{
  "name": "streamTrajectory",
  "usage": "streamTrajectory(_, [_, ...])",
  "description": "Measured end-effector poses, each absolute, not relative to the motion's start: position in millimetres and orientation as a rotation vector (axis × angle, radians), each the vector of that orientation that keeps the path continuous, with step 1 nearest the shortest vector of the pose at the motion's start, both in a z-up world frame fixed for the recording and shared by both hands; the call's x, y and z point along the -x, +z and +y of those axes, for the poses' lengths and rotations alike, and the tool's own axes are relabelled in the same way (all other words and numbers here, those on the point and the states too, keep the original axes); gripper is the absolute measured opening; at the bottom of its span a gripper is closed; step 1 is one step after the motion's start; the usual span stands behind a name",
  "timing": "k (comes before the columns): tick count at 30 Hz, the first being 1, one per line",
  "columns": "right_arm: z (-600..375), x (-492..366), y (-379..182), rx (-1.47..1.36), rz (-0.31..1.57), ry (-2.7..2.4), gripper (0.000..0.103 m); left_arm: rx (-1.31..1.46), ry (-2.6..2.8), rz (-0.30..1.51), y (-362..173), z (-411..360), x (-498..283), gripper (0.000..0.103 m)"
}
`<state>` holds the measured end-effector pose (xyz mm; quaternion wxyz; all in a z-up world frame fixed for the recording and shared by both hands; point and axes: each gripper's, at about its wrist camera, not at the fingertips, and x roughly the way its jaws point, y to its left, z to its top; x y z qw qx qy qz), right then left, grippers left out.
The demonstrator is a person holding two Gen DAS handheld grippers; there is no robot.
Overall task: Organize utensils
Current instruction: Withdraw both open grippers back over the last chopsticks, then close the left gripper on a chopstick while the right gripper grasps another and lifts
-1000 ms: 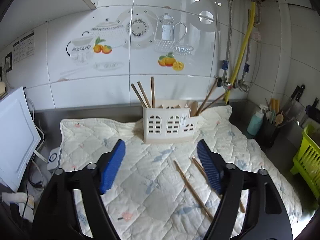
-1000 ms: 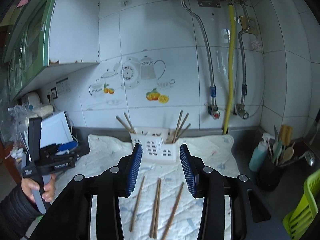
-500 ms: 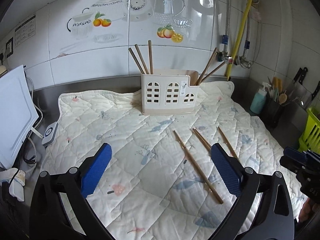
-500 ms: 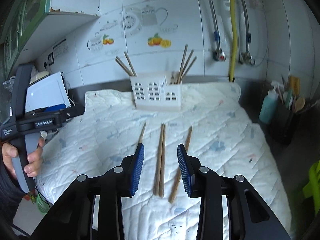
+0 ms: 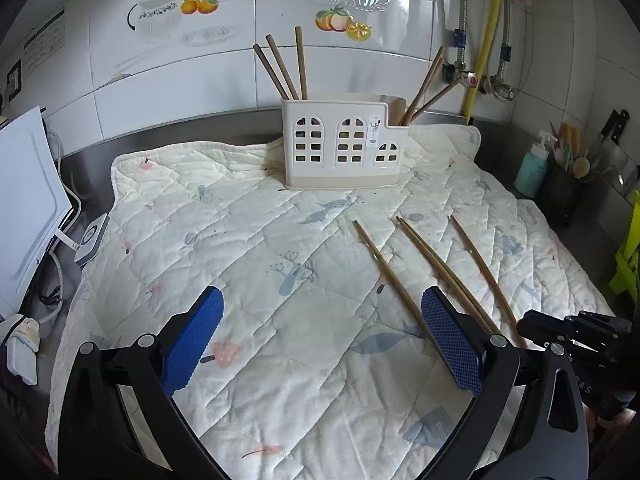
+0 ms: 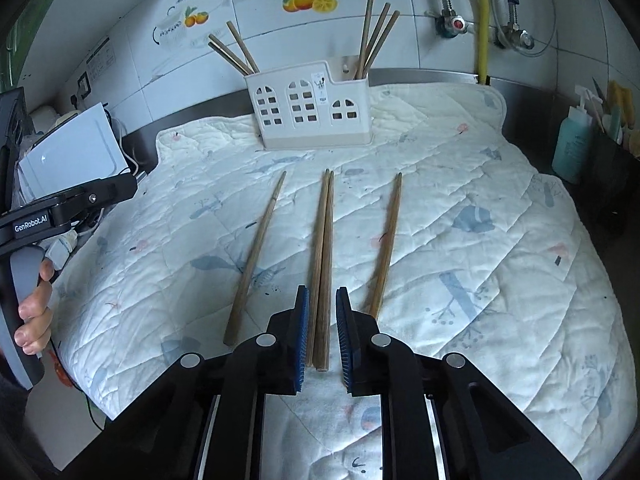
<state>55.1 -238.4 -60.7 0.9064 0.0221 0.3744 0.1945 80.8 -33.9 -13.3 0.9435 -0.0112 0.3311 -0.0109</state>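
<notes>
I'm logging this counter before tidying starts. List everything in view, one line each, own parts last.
loose chopsticks: four, brown wood, flat on the quilt, middle two touching
utensil holder: one, cream-white with window cutouts, at the quilt's back edge
chopsticks in holder: about six, brown, leaning in both ends
quilt: one, white with pale prints, covering the counter
soap bottle: one, teal, right side of counter
dark utensil pot: one, black, beside the bottle
white board: one, leaning at left
yellow pipe: one, on the tiled wall
left claw: wide open, above the quilt
right claw: narrowly open, straddling the middle pair
</notes>
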Motion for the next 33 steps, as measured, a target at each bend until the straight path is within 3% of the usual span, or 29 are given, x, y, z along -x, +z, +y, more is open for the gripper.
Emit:
streamTrajectory(28, [-236, -72, -84, -0.039, 0.827, 0.416, 0.007, 0.033, -0.077, 0.833, -66, -64, -100, 0.098])
streamTrajectory(31, [-241, -69, -80, -0.047, 0.814, 0.408, 0.007, 0.061, -0.085, 0.85, -70, -72, -101, 0.096])
streamTrajectory(33, [-245, -68, -77, -0.058, 0.807, 0.407, 0.007, 0.078, -0.098, 0.862, -73, -79, -102, 0.086])
